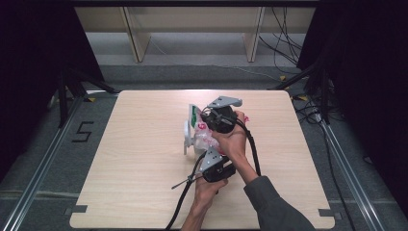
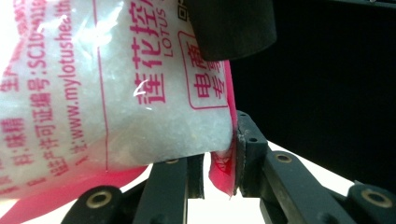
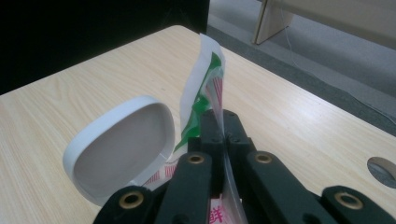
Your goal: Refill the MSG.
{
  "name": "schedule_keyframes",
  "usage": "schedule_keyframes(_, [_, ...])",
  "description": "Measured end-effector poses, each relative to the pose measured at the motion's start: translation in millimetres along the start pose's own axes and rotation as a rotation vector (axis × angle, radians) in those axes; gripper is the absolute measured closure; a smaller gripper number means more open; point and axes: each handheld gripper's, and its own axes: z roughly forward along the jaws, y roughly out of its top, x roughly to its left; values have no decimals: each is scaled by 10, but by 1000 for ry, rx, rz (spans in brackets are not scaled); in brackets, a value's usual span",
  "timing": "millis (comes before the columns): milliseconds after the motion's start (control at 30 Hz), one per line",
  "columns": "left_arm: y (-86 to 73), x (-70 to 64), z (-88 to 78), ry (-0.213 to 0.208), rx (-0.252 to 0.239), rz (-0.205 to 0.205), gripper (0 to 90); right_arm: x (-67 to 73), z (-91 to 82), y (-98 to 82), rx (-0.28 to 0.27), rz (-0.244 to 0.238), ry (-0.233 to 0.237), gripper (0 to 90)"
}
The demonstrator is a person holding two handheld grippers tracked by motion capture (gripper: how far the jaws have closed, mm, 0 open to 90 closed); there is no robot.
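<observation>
While held mid-frame in the high view above the table (image 1: 144,159), plastic bag (image 1: 204,137) with pink print, white granules inside, pinched at both ends. Left gripper (image 1: 211,161) lower centre: jaws nearly together, clamped on the bag's pink sealed edge (image 2: 222,170). Right gripper (image 1: 216,118) just above it: jaws fully closed on the bag's green-and-white top flap (image 3: 205,88). White lidded container (image 3: 123,144) at left of the right gripper view, lid open, beside the bag.

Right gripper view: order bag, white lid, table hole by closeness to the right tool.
1. Bag: pinched in the right tool, rising just above it.
2. White lid: left of the tool, open and standing.
3. Table hole: far right edge.
</observation>
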Motion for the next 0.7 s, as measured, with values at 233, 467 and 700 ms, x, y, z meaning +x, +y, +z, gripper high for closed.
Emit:
schedule_keyframes(233, [-1,-10,3,-6,-29,-24,759,6,17,6,-6,-19,-1,900])
schedule_keyframes(467, [-2,-12,-2,0,-30,-29,760,-3,7,13,-8,-5,2,900])
schedule_keyframes(700, [-3,15,-9,-1,-14,-9,761,-13,2,16,-12,10,3,900])
